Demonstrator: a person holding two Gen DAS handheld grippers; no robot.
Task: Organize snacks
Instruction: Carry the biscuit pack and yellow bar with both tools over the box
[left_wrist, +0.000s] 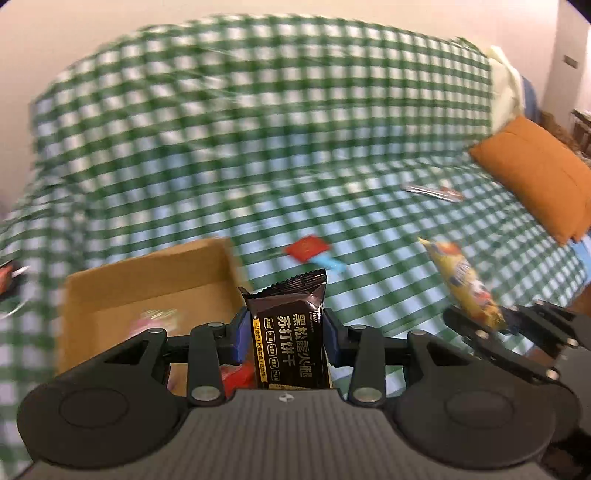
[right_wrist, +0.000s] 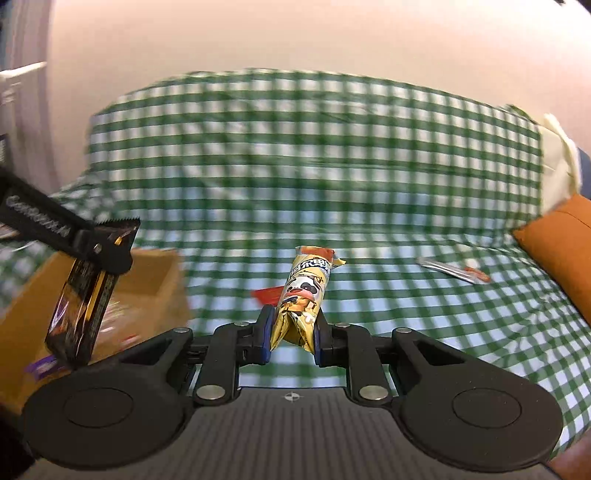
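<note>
My left gripper (left_wrist: 288, 332) is shut on a dark brown cracker packet (left_wrist: 290, 325) and holds it upright just right of the cardboard box (left_wrist: 147, 277); the packet also shows in the right wrist view (right_wrist: 85, 295) above the box (right_wrist: 155, 277). My right gripper (right_wrist: 293, 328) is shut on a yellow snack packet (right_wrist: 304, 295), held above the checked sofa seat; it also shows in the left wrist view (left_wrist: 465, 284). The box holds several blurred snacks.
A red packet (left_wrist: 306, 247) and a blue one (left_wrist: 328, 264) lie on the green checked sofa cover (left_wrist: 258, 147). A silver-red wrapper (right_wrist: 454, 273) lies further right. An orange cushion (left_wrist: 543, 173) leans at the right end.
</note>
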